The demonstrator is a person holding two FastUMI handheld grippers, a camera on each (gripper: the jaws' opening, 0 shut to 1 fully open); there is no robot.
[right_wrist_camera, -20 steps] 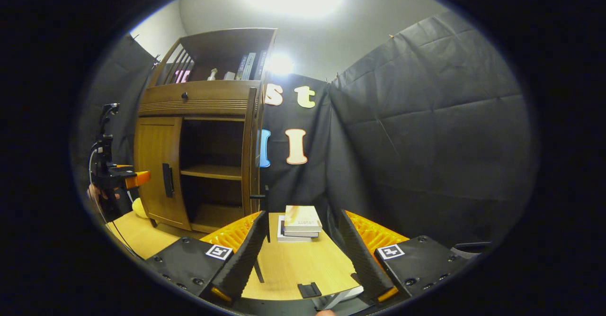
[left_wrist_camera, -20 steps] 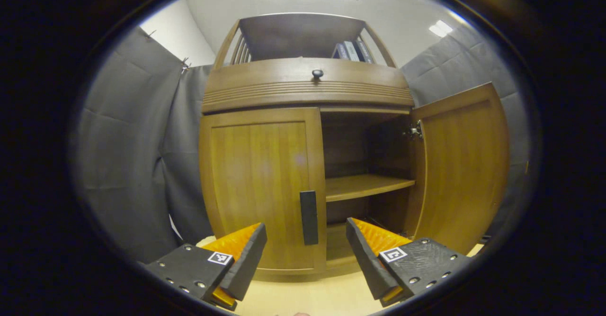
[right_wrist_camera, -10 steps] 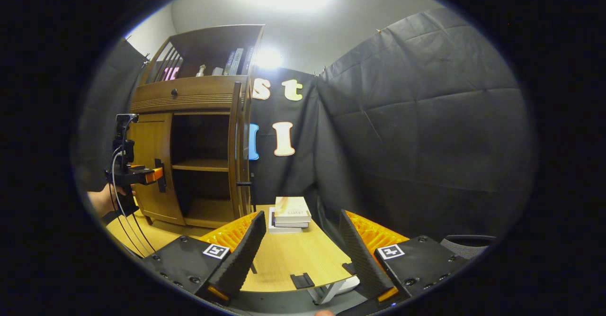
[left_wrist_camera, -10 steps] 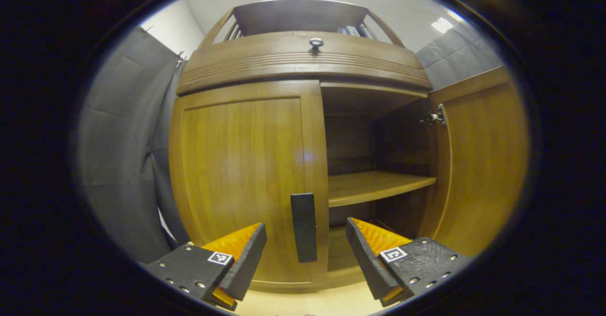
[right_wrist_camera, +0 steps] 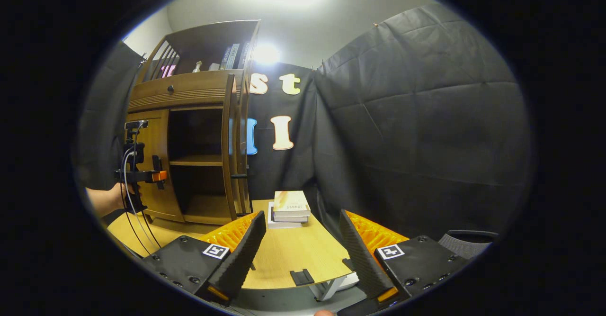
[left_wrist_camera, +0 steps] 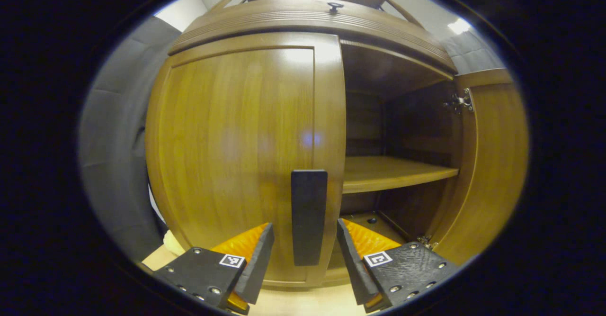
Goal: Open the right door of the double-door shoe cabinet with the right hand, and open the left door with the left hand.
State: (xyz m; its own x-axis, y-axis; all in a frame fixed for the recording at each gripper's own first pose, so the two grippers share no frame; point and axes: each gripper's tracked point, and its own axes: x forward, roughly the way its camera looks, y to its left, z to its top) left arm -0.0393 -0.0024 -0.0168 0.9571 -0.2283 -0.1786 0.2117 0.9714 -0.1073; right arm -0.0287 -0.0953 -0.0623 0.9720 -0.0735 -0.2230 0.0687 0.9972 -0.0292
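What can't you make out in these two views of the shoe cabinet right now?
- Left gripper view: whether the left gripper touches the door handle; depth is unclear.
- Left gripper view: behind the shut left door; the door hides it.
- Right gripper view: the book cover's print, too small.
- Right gripper view: the person's hand, cut off by the edge.

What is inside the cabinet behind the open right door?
Behind the open right door the cabinet shows one bare wooden shelf and a dark floor below. The closed left door hides that half.
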